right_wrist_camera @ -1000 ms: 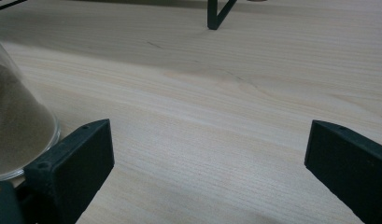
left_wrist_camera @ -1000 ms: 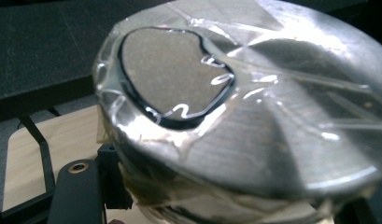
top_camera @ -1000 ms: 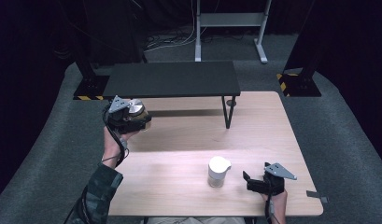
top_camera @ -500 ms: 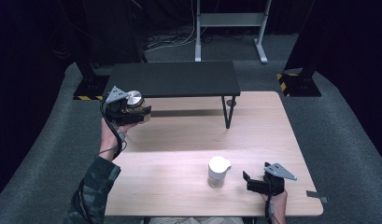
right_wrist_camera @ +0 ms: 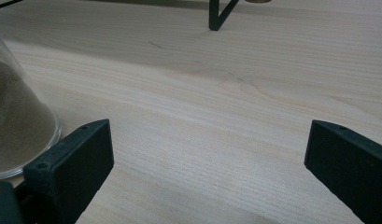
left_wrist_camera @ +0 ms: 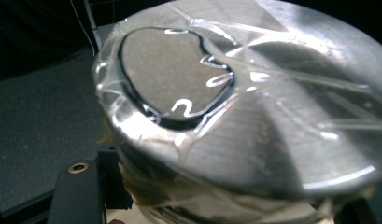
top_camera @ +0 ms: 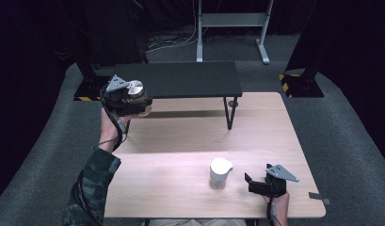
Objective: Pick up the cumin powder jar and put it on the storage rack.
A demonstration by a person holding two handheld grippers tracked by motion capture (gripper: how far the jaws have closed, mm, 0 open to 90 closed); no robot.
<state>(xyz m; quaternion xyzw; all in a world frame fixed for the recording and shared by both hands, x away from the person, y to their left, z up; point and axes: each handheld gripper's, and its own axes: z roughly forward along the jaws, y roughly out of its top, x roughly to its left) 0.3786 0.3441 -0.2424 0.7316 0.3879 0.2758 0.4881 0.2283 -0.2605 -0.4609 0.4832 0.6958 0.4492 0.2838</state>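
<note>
Because our left tongs point(top_camera: 144, 104) clamp the foil-capped jar point(top_camera: 136, 90) in mid-air at the frame's upper left, beside the black shelf point(top_camera: 180, 80), any slip could drop it onto the counter point(top_camera: 180, 141), while our right tongs point(top_camera: 249, 182) rest open near the white cup point(top_camera: 220, 173) at lower right.

Left gripper point(top_camera: 133, 101) raised and clamped shut; right gripper point(top_camera: 252, 184) low, jaws wide apart
</note>
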